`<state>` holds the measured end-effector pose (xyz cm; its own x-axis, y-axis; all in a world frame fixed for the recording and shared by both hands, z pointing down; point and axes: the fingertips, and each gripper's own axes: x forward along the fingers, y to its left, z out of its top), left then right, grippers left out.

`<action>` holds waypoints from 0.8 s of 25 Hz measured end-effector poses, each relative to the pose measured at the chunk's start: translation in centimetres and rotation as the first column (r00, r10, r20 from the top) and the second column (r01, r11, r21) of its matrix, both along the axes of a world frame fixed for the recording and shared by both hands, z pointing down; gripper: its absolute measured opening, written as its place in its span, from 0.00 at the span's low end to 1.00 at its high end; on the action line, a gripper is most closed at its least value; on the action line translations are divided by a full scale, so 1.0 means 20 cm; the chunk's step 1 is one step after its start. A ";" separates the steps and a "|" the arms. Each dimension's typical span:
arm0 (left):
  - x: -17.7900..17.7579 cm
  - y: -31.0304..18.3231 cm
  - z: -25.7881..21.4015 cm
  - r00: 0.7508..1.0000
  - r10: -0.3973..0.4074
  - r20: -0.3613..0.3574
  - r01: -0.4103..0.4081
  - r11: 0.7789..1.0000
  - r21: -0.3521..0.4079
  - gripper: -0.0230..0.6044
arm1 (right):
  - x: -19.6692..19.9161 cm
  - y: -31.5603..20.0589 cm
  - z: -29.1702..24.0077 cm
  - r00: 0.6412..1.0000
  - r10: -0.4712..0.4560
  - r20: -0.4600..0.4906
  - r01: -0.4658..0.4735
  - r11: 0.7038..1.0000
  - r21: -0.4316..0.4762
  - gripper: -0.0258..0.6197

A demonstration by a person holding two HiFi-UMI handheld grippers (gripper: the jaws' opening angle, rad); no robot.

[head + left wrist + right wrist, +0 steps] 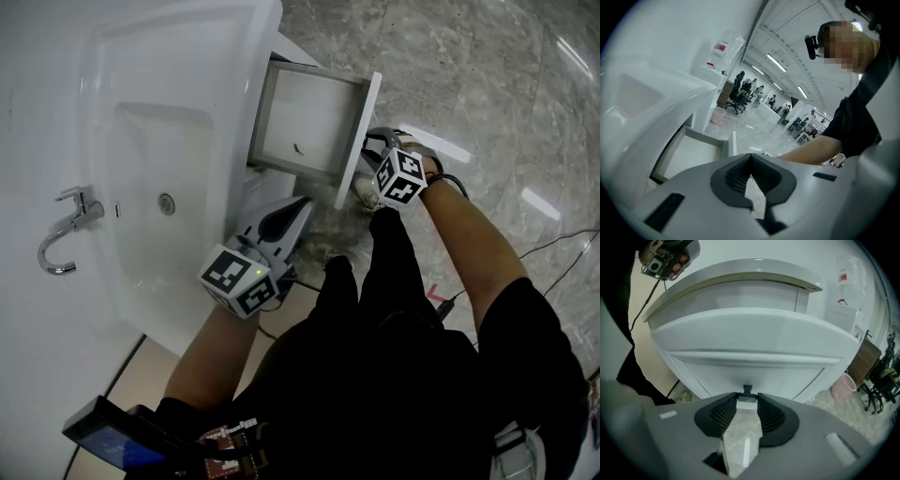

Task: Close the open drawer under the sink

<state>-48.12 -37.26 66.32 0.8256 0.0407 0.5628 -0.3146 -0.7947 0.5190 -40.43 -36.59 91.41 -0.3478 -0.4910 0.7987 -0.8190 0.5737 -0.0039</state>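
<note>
The white drawer [305, 117] under the sink [141, 84] stands pulled out, its inside almost bare. My right gripper [375, 142] is at the outer face of the drawer front [360, 141]. In the right gripper view that gripper [746, 399] is open, pointing at the drawer front [754, 343], with a small dark handle [747, 389] just beyond its fingertips; nothing is between the pads. My left gripper [302, 204] hovers beside the sink's front edge, jaws shut and empty. In the left gripper view this gripper [750, 157] looks past the drawer [693, 152].
A chrome faucet [66, 234] sits at the basin's left. Marble floor [469, 75] spreads beyond the drawer, with a cable [562, 244] across it. A pink bin [843, 385] stands to the cabinet's side. My own legs and a shoe [366, 192] are below the drawer.
</note>
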 end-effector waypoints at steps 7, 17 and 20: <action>-0.02 0.01 0.00 1.000 -0.013 -0.004 0.013 1.000 -0.006 0.04 | -0.01 -0.01 0.00 1.000 0.009 -0.004 -0.009 1.000 -0.002 0.25; -0.06 -0.02 -0.02 0.999 -0.034 0.004 0.034 0.999 0.015 0.04 | -0.04 -0.08 0.00 1.000 0.013 0.003 -0.013 1.000 0.012 0.25; -0.08 -0.03 0.00 0.999 -0.043 0.002 0.043 0.999 0.015 0.04 | -0.06 -0.11 0.00 1.000 0.012 0.008 -0.012 1.000 0.014 0.25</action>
